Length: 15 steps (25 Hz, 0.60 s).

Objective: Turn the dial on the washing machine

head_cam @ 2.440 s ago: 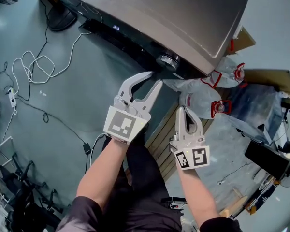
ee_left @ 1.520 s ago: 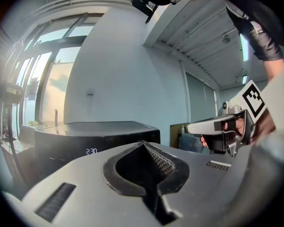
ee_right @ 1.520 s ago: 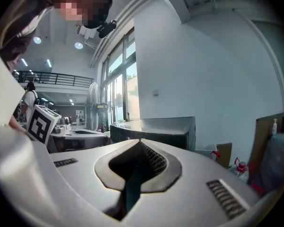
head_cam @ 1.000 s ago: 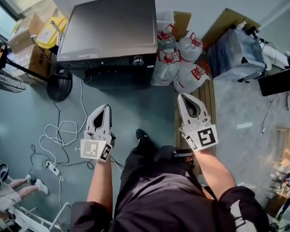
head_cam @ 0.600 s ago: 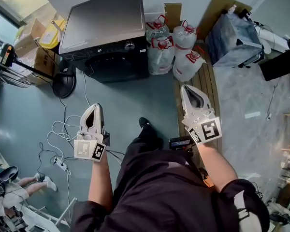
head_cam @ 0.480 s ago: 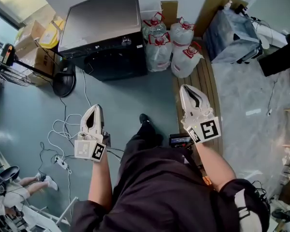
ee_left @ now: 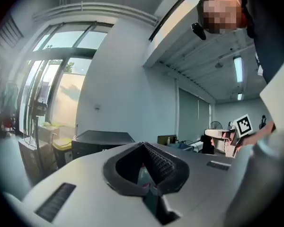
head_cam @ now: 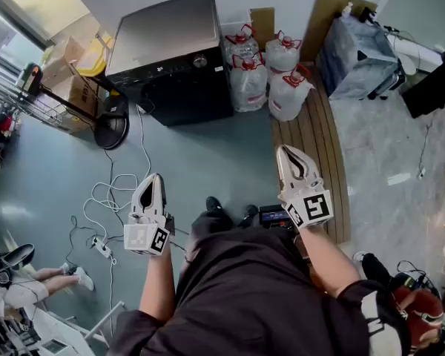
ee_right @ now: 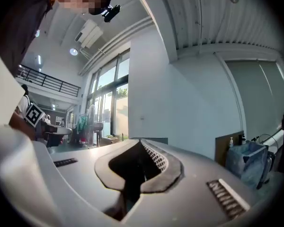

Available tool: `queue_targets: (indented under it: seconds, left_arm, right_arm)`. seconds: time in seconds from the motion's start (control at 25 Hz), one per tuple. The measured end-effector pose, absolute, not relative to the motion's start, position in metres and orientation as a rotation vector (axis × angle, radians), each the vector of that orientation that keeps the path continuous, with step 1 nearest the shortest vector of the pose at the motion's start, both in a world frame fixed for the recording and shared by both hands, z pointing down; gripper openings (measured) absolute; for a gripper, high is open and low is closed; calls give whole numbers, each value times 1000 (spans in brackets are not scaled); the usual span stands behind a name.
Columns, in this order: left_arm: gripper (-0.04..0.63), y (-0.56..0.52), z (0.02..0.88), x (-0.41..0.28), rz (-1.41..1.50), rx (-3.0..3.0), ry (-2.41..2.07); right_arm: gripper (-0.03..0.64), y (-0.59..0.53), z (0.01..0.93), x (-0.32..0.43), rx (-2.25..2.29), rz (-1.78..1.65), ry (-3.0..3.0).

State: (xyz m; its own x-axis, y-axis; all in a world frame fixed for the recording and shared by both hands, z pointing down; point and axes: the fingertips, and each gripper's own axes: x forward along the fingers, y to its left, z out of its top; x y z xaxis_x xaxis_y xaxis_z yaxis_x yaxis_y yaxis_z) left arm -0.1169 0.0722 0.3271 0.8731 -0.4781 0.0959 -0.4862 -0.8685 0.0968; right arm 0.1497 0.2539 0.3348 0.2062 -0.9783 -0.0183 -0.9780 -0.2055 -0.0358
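The washing machine [head_cam: 167,43] stands far ahead against the wall, grey top and black front, with its round dial [head_cam: 200,62] at the right of the control strip. Both grippers hang well short of it, close to the person's body. My left gripper [head_cam: 154,177] points at the floor, jaws together, nothing between them. My right gripper [head_cam: 285,151] is over the edge of the wooden planks, jaws also together and empty. In the left gripper view the shut tips [ee_left: 143,144] aim at the distant machine [ee_left: 100,141]; the right gripper view shows closed tips [ee_right: 141,141].
Several bagged water jugs [head_cam: 271,69] stand right of the machine. A fan base [head_cam: 111,128], white cables [head_cam: 119,195] and a power strip [head_cam: 100,248] lie on the floor at the left. Wooden planks [head_cam: 315,128], a covered bundle [head_cam: 356,47] and boxes [head_cam: 67,54] are around.
The person has backed away from the machine: the left gripper, earlier open next to the dial, is now shut and far from it. Both grippers dropped close to the body.
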Motion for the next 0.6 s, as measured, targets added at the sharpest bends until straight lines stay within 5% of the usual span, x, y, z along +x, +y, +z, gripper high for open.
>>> queue_targets:
  seconds: [0.6]
  left_arm:
    - [15,20,328,-201,25,2895,-678]
  right_arm:
    - [21,208,344,48,-2472,-136,1879]
